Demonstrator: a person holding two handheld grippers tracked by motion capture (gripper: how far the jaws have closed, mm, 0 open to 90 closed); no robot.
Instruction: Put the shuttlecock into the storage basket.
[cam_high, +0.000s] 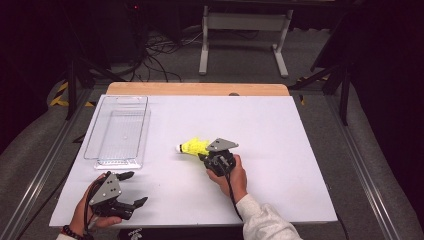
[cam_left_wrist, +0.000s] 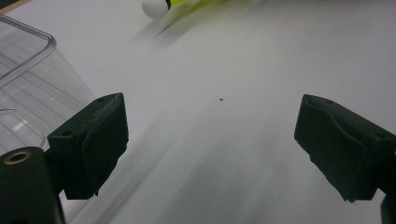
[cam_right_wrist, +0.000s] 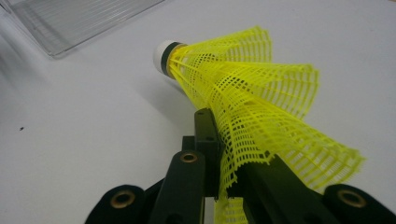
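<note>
Standing at the near edge of the table (cam_high: 280, 200), I see the left gripper (cam_high: 134, 189) resting low with its jaws wide apart and nothing between them, pointed toward open white surface. A little farther in, the right gripper (cam_high: 207, 154) is clamped on the yellow shuttlecock (cam_high: 194, 146), its jaws pinching one side of the mesh skirt so that the net folds between them; the white cork tip points away toward the bin (cam_high: 120, 131). The shuttlecock looks lifted just clear of the table, near the middle of it.

Judging by the layout, the step in hand is carrying the shuttlecock to the clear bin at the far left. To do it well, the grip should stay as light as it is, since the skirt is already creased and more pressure could deform it. The carry should rise enough for the cork to clear the bin's wall, then release low inside so the shuttlecock does not bounce out.
</note>
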